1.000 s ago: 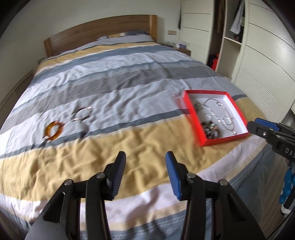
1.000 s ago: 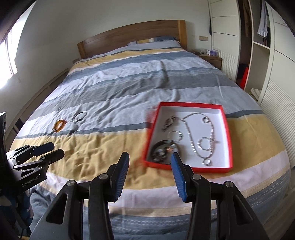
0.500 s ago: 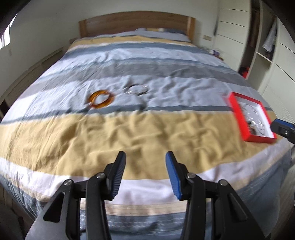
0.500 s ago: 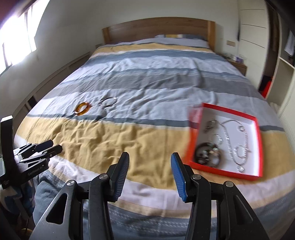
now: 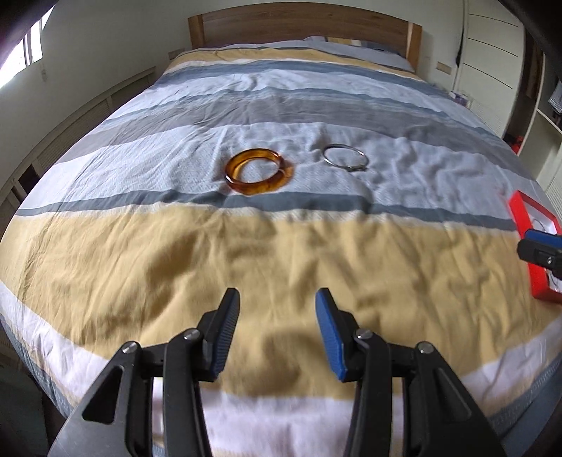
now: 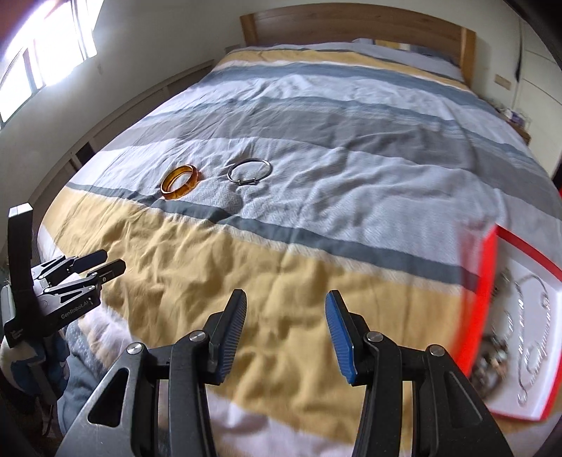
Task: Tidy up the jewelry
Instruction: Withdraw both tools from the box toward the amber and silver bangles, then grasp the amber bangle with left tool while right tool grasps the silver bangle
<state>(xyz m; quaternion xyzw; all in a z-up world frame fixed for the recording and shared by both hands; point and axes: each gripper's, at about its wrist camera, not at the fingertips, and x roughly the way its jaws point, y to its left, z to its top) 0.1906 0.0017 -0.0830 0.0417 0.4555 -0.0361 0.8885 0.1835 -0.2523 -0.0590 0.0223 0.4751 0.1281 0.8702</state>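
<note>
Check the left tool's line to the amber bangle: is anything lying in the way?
Nothing visible does. The left tool is open over the yellow stripe, and only bare, wrinkled duvet lies between it and the amber bangle. The silver bangle sits apart, to the bangle's right.

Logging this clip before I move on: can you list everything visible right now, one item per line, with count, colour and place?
amber bangle: 1, translucent orange-brown, flat on the pale stripe of the duvet, left of the silver one
silver bangle: 1, thin metal, on the same stripe, apart from the amber one
jewelry box: 1, red rim with white inside, at the bed's right edge; holds silver chains and a dark piece, blurred
duvet: 1, striped yellow, grey, white, covering the bed
headboard: 1, wood, far end
wardrobe: 1, white, right wall
left gripper: 1, black with blue pads, jaws open, empty
right gripper: 1, same build, jaws open, empty
</note>
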